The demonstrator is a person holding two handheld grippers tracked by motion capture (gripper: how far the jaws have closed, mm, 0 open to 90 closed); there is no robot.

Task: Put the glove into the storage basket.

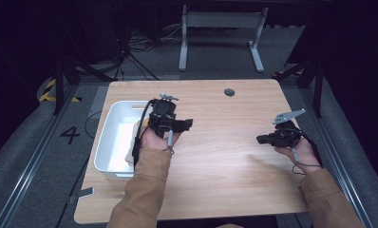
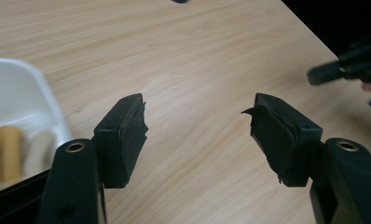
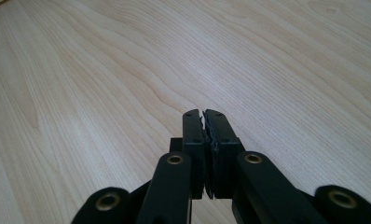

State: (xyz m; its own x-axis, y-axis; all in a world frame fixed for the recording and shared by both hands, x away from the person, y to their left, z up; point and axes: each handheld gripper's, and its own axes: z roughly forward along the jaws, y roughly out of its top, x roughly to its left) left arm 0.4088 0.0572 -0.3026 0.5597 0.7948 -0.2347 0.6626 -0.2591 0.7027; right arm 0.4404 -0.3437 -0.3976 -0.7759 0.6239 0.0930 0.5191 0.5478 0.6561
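In the tub (image 1: 112, 140), perhaps three rolls (image 2: 9, 151).

pale wood-grain table top (image 1: 225, 156): smooth, satin | white plastic tub (image 1: 107, 137): glossy | black gripper pads (image 2: 127, 135): matt, rough, frayed edges | tan sleeve (image 1: 144, 190): cloth

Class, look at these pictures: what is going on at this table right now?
A person holds a claw in each hand over a wooden table. The left claw stands open with nothing between its jaws, just beside a white bin that holds some pale, roll-shaped pieces. The right claw is shut on nothing, over bare tabletop at the right side.
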